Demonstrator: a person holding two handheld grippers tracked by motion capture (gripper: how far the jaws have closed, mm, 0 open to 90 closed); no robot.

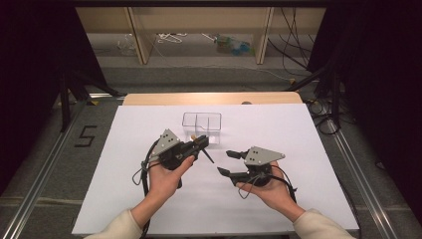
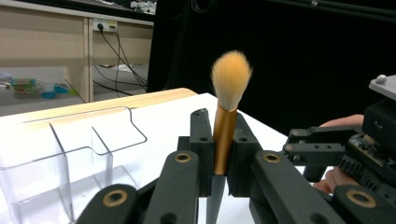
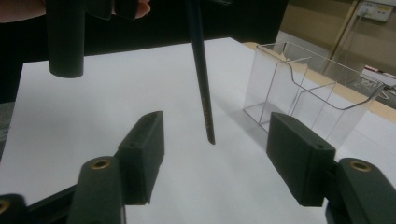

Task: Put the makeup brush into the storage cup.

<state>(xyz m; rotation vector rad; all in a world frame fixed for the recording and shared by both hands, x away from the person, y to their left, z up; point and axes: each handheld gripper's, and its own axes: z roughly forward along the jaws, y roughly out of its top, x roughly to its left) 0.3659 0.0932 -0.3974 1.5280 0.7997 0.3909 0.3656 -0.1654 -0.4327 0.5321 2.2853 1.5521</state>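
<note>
Makeup brush (image 2: 226, 122) is pinched in the left gripper (image 2: 219, 140), jaws pressed on its gold ferrule, soft orange tuft pointing up in the left gripper view, dark handle hanging out below. In the high view the brush (image 1: 203, 145) sits above the white desk (image 1: 124, 199), near the front of the clear acrylic organizer (image 1: 201, 124), not touching it.

Right gripper (image 3: 215, 163) has its jaws spread, nothing between the pads; the thin handle tip (image 3: 206, 121) hangs just ahead of them, w/ the organizer (image 3: 308, 88) at the side.

Step in hand, as I judge it: bring the brush into one compartment of the organizer, handle end first. To do it well:
- keep the left grip firm on the ferrule, it is smooth & round, so it may turn or slip
- line the handle approx. vertical over one compartment before lowering, the walls are thin & clear, easy to misjudge
- do not knock the rim; organizer looks light & may slide on the desk
- right gripper can steady the organizer or guide the handle tip, but closing on the tip too hard may lever the brush out of the left jaws
- release only when the handle rests on the bottom.
</note>
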